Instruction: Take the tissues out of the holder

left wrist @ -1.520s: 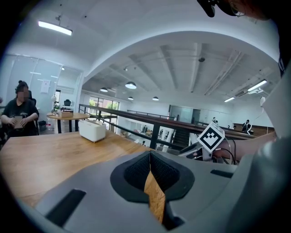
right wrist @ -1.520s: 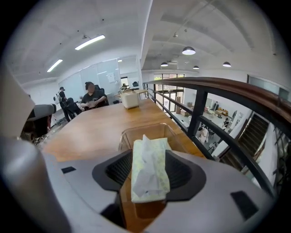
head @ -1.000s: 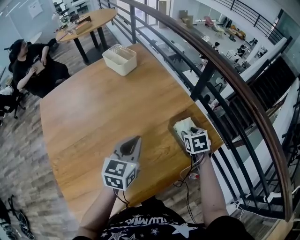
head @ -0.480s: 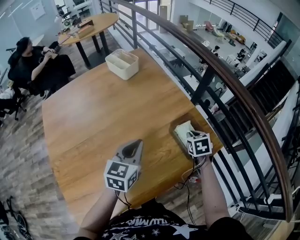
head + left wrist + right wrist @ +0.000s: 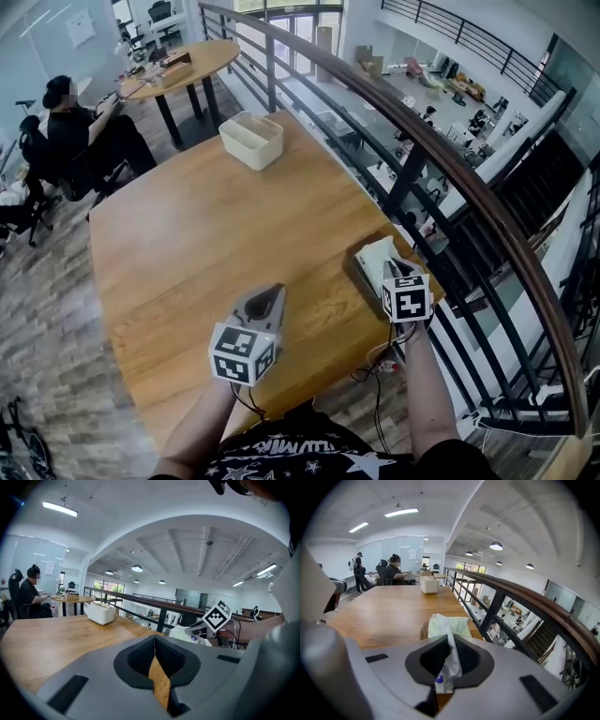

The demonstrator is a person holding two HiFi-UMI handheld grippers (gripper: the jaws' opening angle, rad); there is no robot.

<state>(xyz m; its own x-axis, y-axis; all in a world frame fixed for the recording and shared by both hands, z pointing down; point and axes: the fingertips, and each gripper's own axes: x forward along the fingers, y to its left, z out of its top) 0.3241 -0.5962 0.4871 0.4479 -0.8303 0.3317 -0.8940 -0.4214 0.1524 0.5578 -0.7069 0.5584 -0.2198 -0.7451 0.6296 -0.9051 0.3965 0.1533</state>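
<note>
Tissue (image 5: 453,659) rises from the holder (image 5: 358,268) between the right tongs (image 5: 448,641), which are closing on it; left tongs (image 5: 154,640) hover pinched together, empty, above the wooden surface (image 5: 234,216).

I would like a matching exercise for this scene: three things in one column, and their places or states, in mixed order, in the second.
1. left gripper
2. right gripper
3. white bin

a. stands at the far end of the table
b. has a tissue between its jaws
c. has nothing between its jaws

Pairs: 1-c; 2-b (its jaws are closing on the tissue); 3-a.
</note>
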